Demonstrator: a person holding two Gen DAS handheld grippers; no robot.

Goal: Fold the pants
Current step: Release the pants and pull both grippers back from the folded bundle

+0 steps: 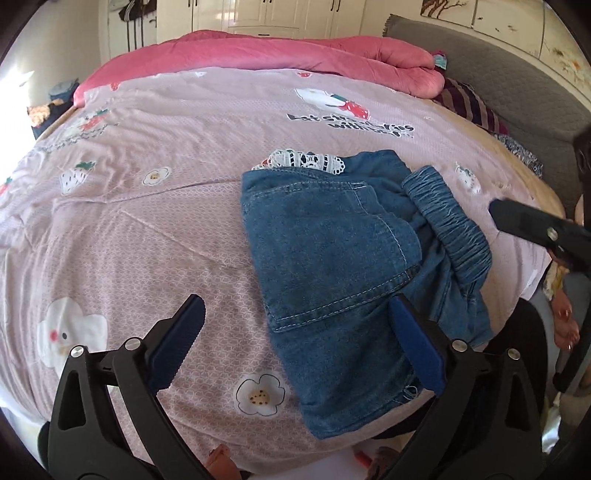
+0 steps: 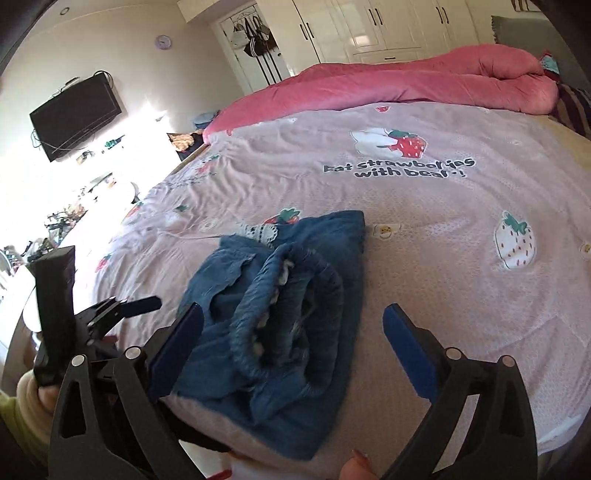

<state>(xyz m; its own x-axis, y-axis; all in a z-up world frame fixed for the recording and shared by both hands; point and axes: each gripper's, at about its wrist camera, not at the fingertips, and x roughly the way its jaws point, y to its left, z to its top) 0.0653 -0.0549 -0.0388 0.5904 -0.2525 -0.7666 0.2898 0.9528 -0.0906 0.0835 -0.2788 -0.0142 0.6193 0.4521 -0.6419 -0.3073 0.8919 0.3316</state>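
Note:
The blue denim pants [image 1: 332, 258] lie folded into a small bundle on the pink bedspread [image 1: 147, 221], near its front edge. Their gathered elastic waistband [image 1: 447, 218] sits on the right side, and white lace trim [image 1: 306, 160] peeks out at the far end. My left gripper [image 1: 295, 310] is open, its right finger over the bundle's near corner and its left finger over bare bedspread. My right gripper [image 2: 293, 314] is also open, its jaws either side of the pants [image 2: 288, 295] and clear of the waistband opening [image 2: 291, 321]. Neither holds cloth.
A rolled pink quilt [image 1: 295, 51] lies along the bed's far side, with a grey headboard [image 1: 498, 74] at right. A wall TV [image 2: 74, 114] and a cluttered desk [image 2: 74, 210] stand left of the bed. White wardrobes [image 2: 369, 29] line the back wall.

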